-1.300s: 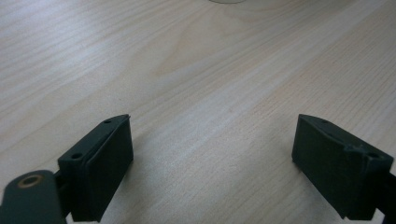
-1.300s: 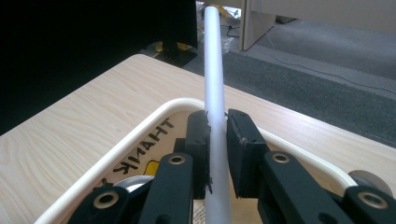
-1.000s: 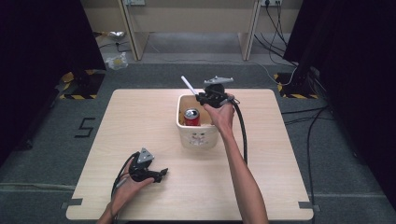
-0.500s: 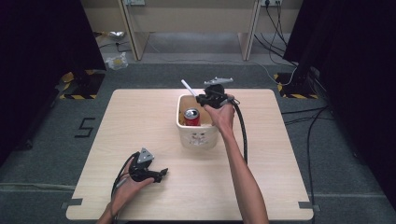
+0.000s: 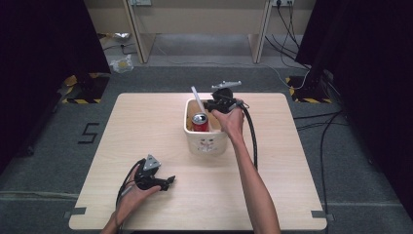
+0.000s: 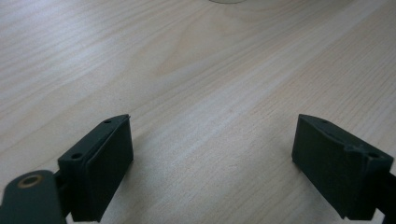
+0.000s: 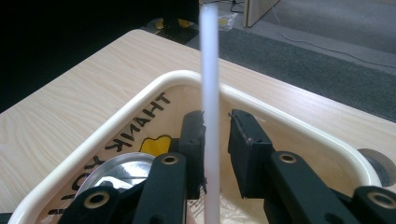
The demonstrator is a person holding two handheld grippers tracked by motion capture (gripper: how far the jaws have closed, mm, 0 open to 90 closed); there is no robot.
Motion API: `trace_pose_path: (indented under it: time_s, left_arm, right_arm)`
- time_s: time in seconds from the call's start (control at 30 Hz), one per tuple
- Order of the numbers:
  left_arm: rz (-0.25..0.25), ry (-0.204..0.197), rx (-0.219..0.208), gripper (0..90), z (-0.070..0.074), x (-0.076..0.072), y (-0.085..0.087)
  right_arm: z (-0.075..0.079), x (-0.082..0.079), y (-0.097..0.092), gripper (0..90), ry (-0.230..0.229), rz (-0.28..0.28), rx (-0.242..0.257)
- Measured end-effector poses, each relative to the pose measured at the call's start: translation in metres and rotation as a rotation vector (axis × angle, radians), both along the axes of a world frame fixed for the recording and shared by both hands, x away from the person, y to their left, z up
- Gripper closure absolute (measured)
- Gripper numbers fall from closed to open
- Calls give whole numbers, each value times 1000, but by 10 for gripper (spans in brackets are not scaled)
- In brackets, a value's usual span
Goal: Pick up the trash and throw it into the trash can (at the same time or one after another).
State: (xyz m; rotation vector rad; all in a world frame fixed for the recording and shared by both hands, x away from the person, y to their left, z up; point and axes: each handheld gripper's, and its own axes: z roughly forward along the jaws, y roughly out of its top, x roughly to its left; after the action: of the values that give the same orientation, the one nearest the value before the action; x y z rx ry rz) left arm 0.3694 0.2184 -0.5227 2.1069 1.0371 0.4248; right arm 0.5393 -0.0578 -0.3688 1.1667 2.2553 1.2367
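A cream bin (image 5: 207, 144) stands in the middle of the table, printed with black letters on its inner wall (image 7: 140, 100). A red drink can (image 5: 200, 122) stands inside it, its silver top (image 7: 119, 168) showing below the jaws. A white straw (image 5: 197, 97) slants up out of the bin's far side. My right gripper (image 5: 210, 105) hangs over the bin's back rim, shut on the white straw (image 7: 209, 93), which runs upright between the jaws. My left gripper (image 5: 168, 181) rests low near the table's front left, open and holding nothing (image 6: 212, 140).
The light wooden table (image 5: 302, 165) is bare around the bin. A black cable (image 5: 253, 136) trails along the right forearm. Desk legs and loose cables stand on the grey floor (image 5: 195, 73) beyond the far edge, and dark curtains hang at both sides.
The straw's top end sits slightly lower over the bin than a second ago. The left gripper has not moved.
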Motion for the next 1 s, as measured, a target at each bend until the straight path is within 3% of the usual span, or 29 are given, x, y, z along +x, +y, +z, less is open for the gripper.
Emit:
trace_pose_path:
  time_s: [0.43,0.8,1.0]
  left_arm:
    - [0,-1,0,118,0,0,0]
    - [1,-4,0,118,0,0,0]
    - [1,-4,0,117,0,0,0]
  right_arm:
    - [8,-7,-8,613,-12,-9,6]
    - [11,-18,-26,395,-22,-30,22]
    - [12,-24,-37,335,-25,-57,22]
